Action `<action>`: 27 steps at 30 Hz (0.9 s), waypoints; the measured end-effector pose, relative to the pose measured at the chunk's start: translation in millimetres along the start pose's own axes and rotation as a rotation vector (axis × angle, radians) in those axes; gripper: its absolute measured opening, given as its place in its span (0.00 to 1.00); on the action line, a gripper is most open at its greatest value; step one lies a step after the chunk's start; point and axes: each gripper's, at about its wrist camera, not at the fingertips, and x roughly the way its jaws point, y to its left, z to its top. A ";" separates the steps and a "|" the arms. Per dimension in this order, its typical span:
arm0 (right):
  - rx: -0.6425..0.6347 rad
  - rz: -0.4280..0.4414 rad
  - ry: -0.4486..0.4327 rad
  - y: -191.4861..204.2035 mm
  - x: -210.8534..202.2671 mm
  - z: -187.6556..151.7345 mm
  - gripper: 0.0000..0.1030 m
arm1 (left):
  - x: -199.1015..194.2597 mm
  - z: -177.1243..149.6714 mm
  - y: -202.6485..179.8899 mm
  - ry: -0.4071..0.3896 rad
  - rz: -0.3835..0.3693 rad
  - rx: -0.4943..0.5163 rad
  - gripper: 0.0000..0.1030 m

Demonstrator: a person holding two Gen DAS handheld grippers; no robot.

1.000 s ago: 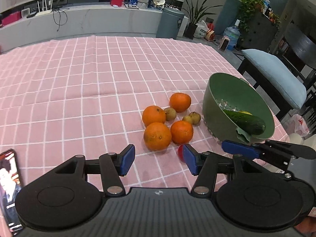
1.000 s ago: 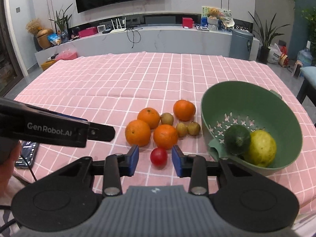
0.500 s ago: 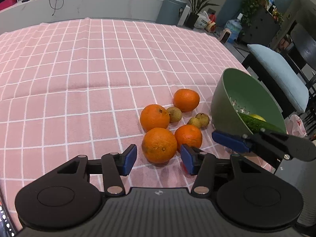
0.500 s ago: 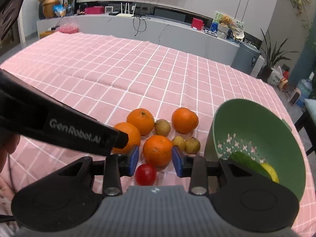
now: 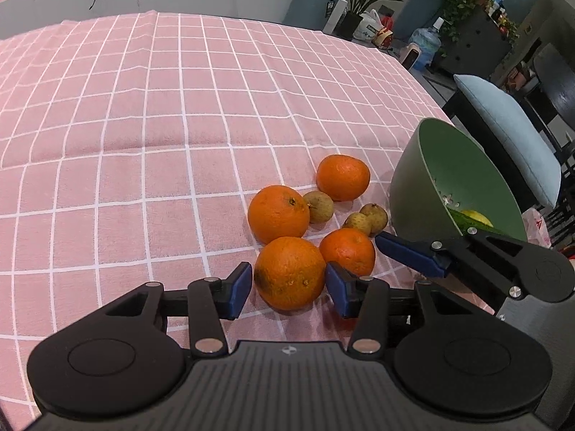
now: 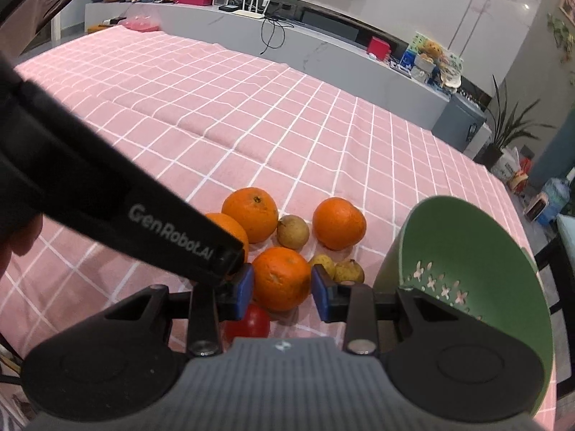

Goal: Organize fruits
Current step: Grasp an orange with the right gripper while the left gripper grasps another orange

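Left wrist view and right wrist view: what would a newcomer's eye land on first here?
The cluster of oranges on the pink checked tablecloth, with small brownish fruits among them. The left gripper is closing around the nearest orange, the pads not yet pressing. At right, the green colander bowl stands beside the fruit.

Both grippers have dropped toward the fruit — the left gripper (image 5: 286,290) now brackets the nearest orange (image 5: 289,273), its jaws closing. The right gripper (image 6: 282,290) — rolled since — frames another orange (image 6: 281,278).
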 end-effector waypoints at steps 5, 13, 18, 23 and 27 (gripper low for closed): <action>-0.056 -0.026 0.004 6.2 1.7 0.0 0.31 | 1.7 -0.8 4.9 0.006 -0.023 -0.037 0.54; -0.120 -0.072 0.006 14.3 2.5 -2.7 0.32 | -3.7 -5.8 10.3 0.005 -0.046 -0.064 0.49; -0.141 -0.078 0.006 16.5 1.5 -2.6 0.30 | -7.3 -8.8 7.8 -0.003 -0.039 -0.057 0.47; -0.135 -0.073 0.005 13.6 -4.1 -1.7 0.29 | -13.5 -12.2 9.4 -0.007 -0.034 -0.072 0.47; -0.131 -0.067 -0.021 11.7 -16.3 1.7 0.29 | -26.6 -15.3 17.5 -0.034 -0.055 -0.125 0.47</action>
